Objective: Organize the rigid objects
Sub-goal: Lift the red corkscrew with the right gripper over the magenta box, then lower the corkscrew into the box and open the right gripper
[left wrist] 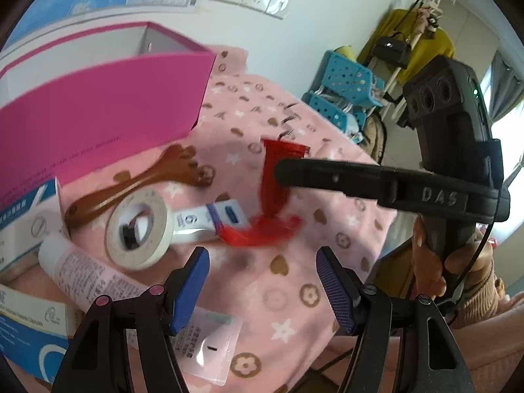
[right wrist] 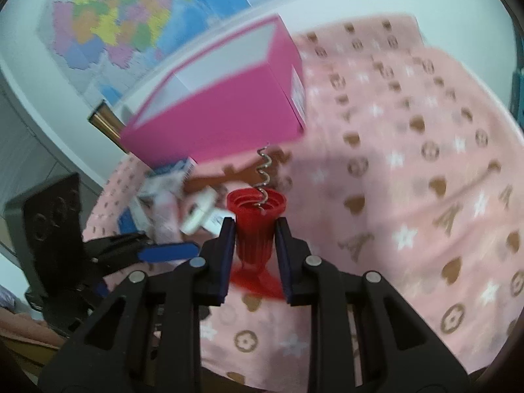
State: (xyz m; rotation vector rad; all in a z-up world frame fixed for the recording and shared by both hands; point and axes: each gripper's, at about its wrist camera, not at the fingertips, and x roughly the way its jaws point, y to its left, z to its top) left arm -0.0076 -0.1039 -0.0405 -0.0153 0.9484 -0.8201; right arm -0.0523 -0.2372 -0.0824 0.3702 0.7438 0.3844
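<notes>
My right gripper (right wrist: 254, 229) is shut on a red plastic corkscrew (right wrist: 256, 226), its metal spiral (right wrist: 263, 170) pointing forward; the corkscrew also shows in the left wrist view (left wrist: 275, 180), held above the pink blanket (left wrist: 294, 281). An open pink box (left wrist: 98, 104) stands behind it. My left gripper (left wrist: 262, 258) is open and empty, over the blanket. A roll of white tape (left wrist: 139, 229), a brown wooden massager (left wrist: 144, 180), a white tube (left wrist: 78, 271) and a white-blue tube (left wrist: 209, 219) lie near it.
Blue-white medicine boxes (left wrist: 29, 327) lie at the left, and a sachet (left wrist: 209, 344) lies under my left gripper. A blue perforated rack (left wrist: 347, 91) and hanging clothes stand past the bed edge on the right. A map covers the wall (right wrist: 131, 16).
</notes>
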